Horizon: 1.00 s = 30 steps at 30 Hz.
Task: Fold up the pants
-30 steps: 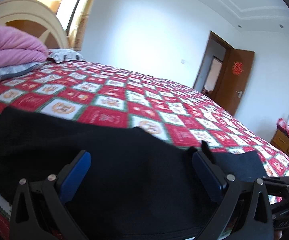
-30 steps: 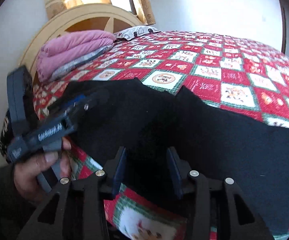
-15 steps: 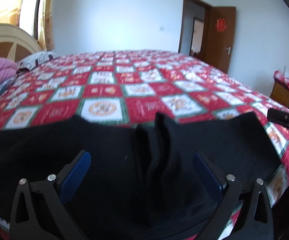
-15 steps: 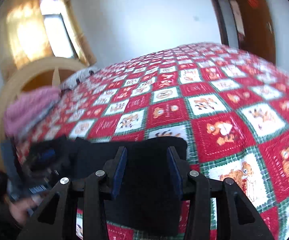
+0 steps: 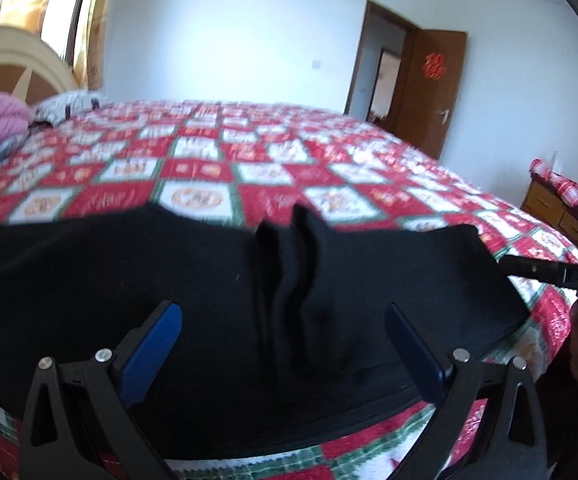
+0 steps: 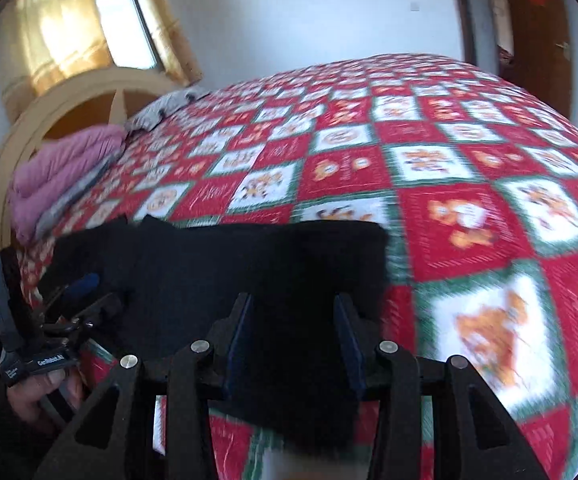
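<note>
risk: pants (image 5: 217, 280) bunch into a ridge at mid-width; folding over it would lock in creases, and a grab there could take extra layers.
pants: black, flat on bed (image 5: 273, 160) near its front edge.
left gripper (image 5: 285, 332): fingers wide open, empty, ridge between them.
right gripper (image 6: 295, 330): fingers part open over the pants' right end; grip — cannot tell.

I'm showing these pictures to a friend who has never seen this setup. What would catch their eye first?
First, the red, white and green patchwork bedspread covering the whole bed. Next, the black pants spread along its near edge, bunched into a ridge in the middle. Then the left hand-held gripper, blue pads wide apart over the cloth, and the right hand-held gripper over the pants' right end.
</note>
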{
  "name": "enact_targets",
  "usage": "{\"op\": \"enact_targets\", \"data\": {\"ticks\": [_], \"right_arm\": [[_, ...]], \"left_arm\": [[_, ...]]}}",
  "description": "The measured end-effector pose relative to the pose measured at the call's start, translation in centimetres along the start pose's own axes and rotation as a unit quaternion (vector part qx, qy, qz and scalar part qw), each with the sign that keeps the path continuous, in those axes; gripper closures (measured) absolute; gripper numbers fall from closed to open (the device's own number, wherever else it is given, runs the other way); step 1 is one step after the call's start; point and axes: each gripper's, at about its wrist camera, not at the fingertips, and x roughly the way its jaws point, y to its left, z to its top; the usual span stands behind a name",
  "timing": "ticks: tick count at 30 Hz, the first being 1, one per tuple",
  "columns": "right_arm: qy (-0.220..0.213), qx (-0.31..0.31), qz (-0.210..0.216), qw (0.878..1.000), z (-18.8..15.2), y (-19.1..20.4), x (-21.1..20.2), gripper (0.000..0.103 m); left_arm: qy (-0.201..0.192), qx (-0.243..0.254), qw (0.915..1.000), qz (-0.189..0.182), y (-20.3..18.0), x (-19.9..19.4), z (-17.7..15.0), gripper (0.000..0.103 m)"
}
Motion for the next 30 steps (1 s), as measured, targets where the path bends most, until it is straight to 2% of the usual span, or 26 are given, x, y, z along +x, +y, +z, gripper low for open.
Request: {"op": "enact_targets", "data": {"ticks": [2,4,6,8,9,10,12,14,16,18,24,30], "right_arm": [[-0.009,-0.005,-0.024,1.0,-0.7,-0.1,-1.5,0.059],[-0.015,-0.006,-0.043,0.999,-1.3,-0.4,-2.4,0.059],[-0.01,-0.007,-0.056,0.998,-2.4,-0.5,-2.8,0.059],[0.0,-0.021,-0.071,0.997,-3.3,-0.4,-2.3,0.059],[0.006,-0.025,-0.072,0.997,-3.5,-0.3,-1.9,0.059],[0.011,-0.026,-0.072,0.997,-3.6,-0.4,-1.6,0.059],[0.014,-0.028,-0.068,0.997,-3.9,-0.3,-1.1,0.059],[0.005,-0.042,-0.082,0.996,-4.1,0.2,-1.3,0.059],[-0.034,-0.062,-0.101,0.992,-3.9,0.9,-2.6,0.059],[-0.05,-0.073,-0.082,0.993,-3.7,1.5,-3.3,0.059],[0.022,-0.095,-0.089,0.991,-4.7,2.0,-0.5,0.06],[0.056,-0.106,-0.103,0.988,-5.5,2.0,0.4,0.059]], "left_arm": [[0.004,0.006,1.0,-0.003,-0.3,0.3,0.1,0.0],[0.02,0.003,0.9998,-0.009,-0.5,1.1,-0.1,0.008],[0.043,-0.001,0.9988,-0.022,-0.6,2.0,-0.5,0.024],[0.045,0.001,0.9988,-0.019,-0.8,2.2,-0.7,0.03],[0.046,0.002,0.9987,-0.024,-0.8,2.1,-0.7,0.045],[0.049,0.003,0.9985,-0.024,-0.8,2.1,-0.6,0.052],[0.053,0.009,0.9985,-0.013,-0.7,1.9,-0.7,0.075],[0.055,0.004,0.9983,-0.018,-0.4,1.6,-0.7,0.079],[0.057,0.009,0.9982,-0.016,-0.6,1.5,-0.8,0.083],[0.056,0.022,0.9981,-0.01,-1.1,1.5,-0.9,0.085],[0.059,0.025,0.9979,-0.008,-1.1,1.2,-1.2,0.085],[0.061,0.03,0.9977,-0.005,-1.3,0.9,-1.5,0.085]]}}
